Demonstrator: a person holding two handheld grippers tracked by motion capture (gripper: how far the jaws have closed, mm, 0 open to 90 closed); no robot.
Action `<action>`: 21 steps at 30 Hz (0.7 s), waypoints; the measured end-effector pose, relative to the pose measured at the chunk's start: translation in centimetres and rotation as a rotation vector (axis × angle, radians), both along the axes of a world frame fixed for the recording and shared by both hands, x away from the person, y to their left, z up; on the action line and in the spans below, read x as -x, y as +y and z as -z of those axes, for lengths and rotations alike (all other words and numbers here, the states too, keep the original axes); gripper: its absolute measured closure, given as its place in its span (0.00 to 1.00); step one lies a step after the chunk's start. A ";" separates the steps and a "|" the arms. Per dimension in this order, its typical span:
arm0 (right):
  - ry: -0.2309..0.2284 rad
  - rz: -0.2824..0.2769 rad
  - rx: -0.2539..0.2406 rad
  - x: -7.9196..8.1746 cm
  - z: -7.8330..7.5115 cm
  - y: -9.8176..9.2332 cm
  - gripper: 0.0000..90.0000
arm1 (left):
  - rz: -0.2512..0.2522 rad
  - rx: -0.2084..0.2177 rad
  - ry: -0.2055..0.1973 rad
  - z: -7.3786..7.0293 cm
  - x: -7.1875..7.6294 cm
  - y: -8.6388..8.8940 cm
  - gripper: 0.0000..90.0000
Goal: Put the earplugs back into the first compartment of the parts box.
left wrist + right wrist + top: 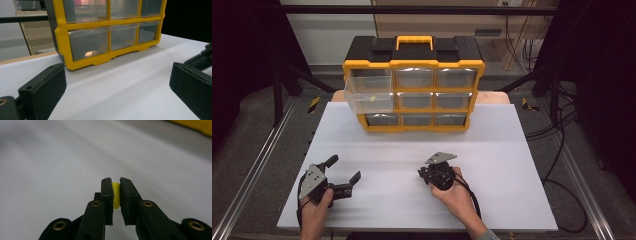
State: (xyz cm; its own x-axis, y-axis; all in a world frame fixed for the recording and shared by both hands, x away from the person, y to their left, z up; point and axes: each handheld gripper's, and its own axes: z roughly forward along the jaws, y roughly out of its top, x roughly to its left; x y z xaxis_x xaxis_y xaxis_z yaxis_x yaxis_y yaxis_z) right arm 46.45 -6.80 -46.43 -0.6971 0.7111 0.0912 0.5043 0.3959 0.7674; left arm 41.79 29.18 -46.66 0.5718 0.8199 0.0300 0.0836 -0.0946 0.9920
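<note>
Right tongs (115, 192), nearest the lens in the right gripper view: jaws pressed together on a small yellow piece (115, 195), which sits between the pads and clear of the white bench (50, 170). In the high view the right tongs (424, 175) hover low over the bench's near middle, well apart from the organiser. Left tongs (346, 170): jaws spread wide, holding nothing, resting near the bench's left front. Beyond stands a yellow drawer organiser (414, 64); its upper-left drawer (368, 94) is pulled out, with something small and yellow inside. Judged progress: piece picked up, drawer ready; carrying, dropping in and closing the drawer remain.
</note>
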 end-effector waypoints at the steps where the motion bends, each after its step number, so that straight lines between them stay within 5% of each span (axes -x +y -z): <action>1: -0.017 0.000 -0.002 0.0 -0.8 0.0 0.91 | 0.000 0.005 -0.002 0.0 0.0 0.0 0.01; 13: -0.195 -0.010 -0.060 -2.0 -11.5 -0.1 0.91 | 0.001 0.008 -0.001 -0.1 -0.1 0.0 0.01; 21: -0.321 0.012 -0.066 -3.3 -16.0 0.8 0.91 | 0.004 0.018 -0.005 -0.1 0.1 0.1 0.01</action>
State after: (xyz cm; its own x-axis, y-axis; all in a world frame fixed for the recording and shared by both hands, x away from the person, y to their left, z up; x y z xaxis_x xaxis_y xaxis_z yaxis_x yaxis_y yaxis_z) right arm 49.79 -6.00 -30.45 -0.6894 0.7192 -0.0860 0.2364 0.3355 0.9119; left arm 41.65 29.32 -46.59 0.5753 0.8177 0.0180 0.0778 -0.0766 0.9940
